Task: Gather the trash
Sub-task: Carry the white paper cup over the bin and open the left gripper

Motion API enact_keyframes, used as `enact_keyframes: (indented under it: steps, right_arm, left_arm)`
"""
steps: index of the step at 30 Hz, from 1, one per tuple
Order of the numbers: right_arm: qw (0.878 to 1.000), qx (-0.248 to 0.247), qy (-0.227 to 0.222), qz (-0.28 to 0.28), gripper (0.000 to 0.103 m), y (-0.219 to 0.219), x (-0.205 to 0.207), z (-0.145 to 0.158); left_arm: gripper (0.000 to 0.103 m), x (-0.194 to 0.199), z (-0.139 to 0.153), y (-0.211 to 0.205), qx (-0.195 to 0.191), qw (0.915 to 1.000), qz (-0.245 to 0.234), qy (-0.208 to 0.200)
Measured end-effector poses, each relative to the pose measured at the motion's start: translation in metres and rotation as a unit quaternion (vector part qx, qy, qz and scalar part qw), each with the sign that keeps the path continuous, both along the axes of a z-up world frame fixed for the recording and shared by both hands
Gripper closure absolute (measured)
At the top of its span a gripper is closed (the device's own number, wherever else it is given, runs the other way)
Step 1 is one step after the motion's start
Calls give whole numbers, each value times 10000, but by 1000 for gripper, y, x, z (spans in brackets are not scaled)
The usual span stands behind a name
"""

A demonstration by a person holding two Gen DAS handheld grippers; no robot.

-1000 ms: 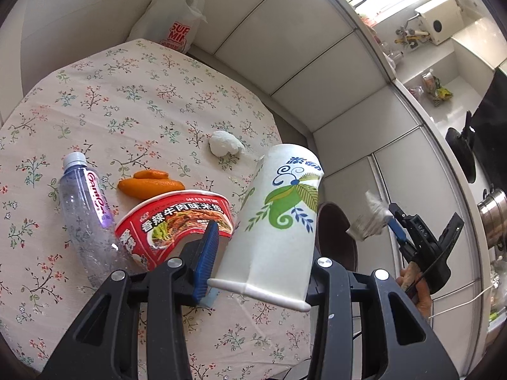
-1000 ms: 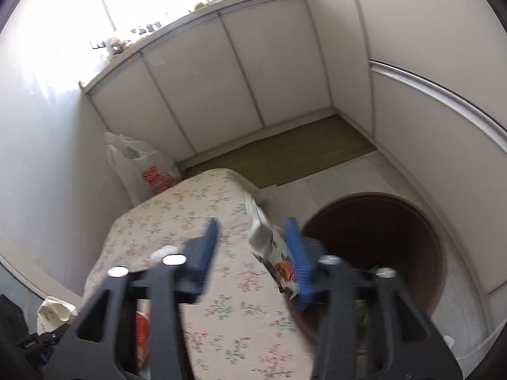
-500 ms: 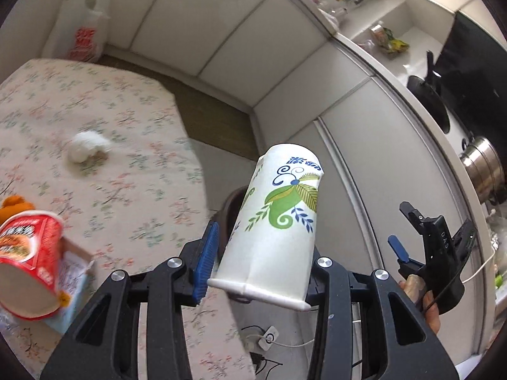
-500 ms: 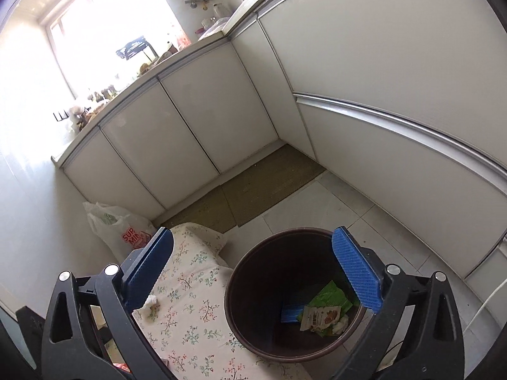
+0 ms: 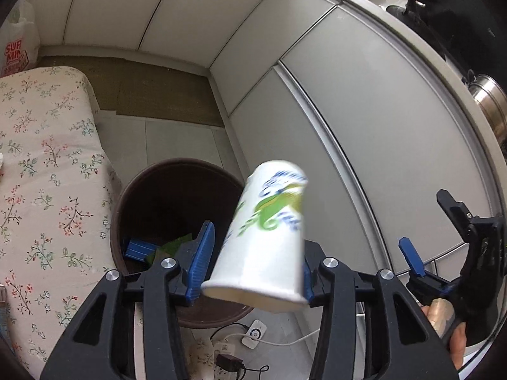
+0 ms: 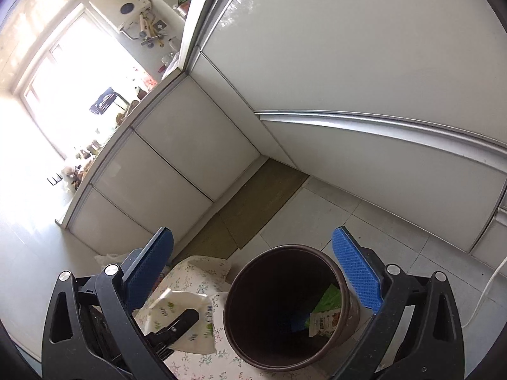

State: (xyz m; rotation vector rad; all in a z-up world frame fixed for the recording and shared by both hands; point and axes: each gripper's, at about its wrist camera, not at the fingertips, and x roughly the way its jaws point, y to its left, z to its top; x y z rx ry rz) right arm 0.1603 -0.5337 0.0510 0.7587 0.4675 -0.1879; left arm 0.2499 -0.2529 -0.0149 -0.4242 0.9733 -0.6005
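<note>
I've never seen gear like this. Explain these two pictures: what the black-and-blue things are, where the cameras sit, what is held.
No robot: a person carries a claw in each hand, each with a wide-angle camera looking along its two blue-padded fingers. One picture comes from the left claw, the other from the right claw. Both look down at a brown bin on the floor beside a table with a flowered cloth; wrappers already lie inside. The left claw's jaws have just been opening, and the blurred paper cup between them seems to be slipping free above the bin. The right claw has just opened wide, nothing between its fingers.
</note>
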Motion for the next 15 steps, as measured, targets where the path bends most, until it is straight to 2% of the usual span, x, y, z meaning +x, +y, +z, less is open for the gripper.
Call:
enact_keyframes:
  steps: [1,6,10,15]
  right_arm:
    - [10000,24,16,-24,7,-2,0,-2]
    - [9999,2,102,44,7,1,5,-4]
    - [9990,-221,295,265,7,15,13,-4]
    - [9914,-789,734,736,7,50,34,-6]
  left_arm:
    - [49,1,-1,-4,40,10000,1,23]
    - [38,-5,-5,-6,261,9996,-44,1]
    - [37,-16,-6,10,559,9984,66,-59]
    - [37,-40,-2,50,1242,9913,311,-301]
